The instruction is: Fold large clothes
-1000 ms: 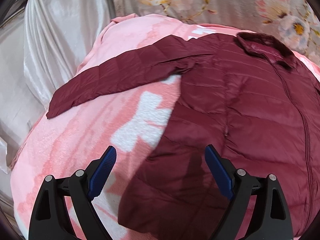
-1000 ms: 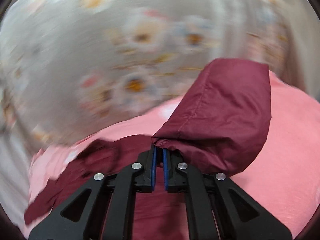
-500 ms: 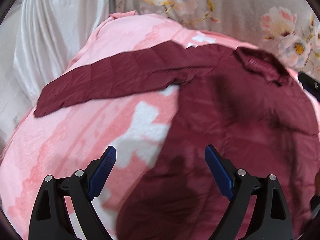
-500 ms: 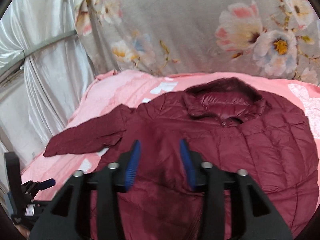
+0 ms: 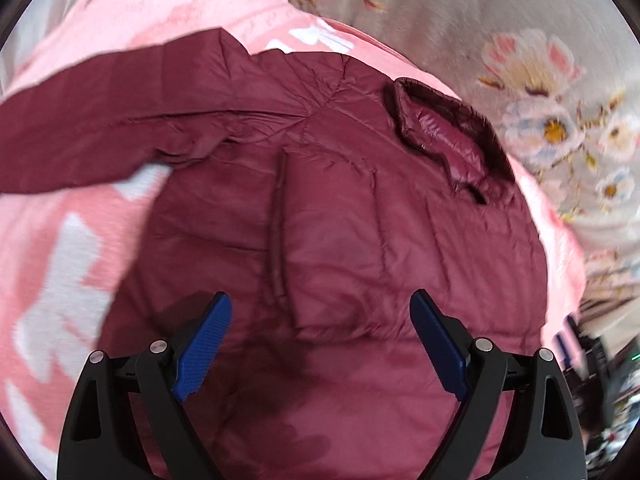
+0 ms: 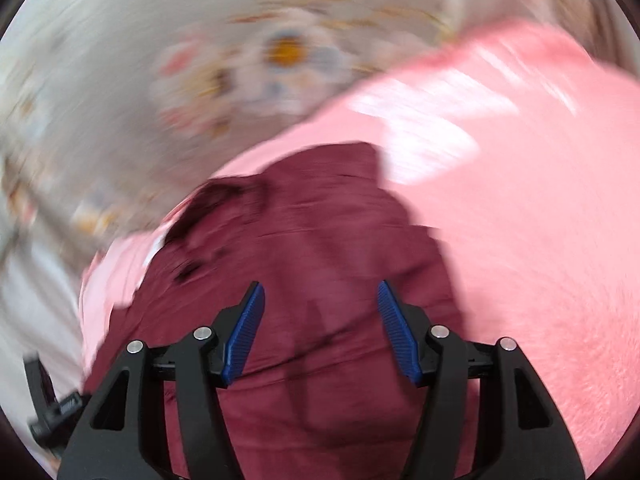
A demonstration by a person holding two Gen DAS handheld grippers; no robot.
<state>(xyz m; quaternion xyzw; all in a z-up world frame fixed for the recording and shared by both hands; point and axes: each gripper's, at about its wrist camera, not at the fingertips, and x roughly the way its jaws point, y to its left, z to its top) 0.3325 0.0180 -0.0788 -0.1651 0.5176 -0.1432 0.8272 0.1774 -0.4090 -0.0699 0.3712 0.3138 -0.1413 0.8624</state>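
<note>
While over the maroon jacket (image 5: 360, 208) on pink blanket (image 5: 72, 240), left tongs (image 5: 320, 308) and right tongs (image 6: 320, 300) both wide apart, empty.

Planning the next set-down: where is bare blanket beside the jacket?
Free: pink fleece blanket below the maroon puffer jacket's outstretched sleeve, and the wide pink stretch along its other edge. Crowded: by the collar, against the floral curtain.

A pink fleece blanket (image 5: 64, 240) with white patches covers the bed. Behind it hangs a pale grey curtain (image 5: 460, 20) printed with pink-and-white flowers with yellow centres; the right wrist view shows it (image 6: 120, 80) heavily blurred. At the far right edge of the left wrist view sits dark clutter (image 5: 600, 380), too blurred to identify.
</note>
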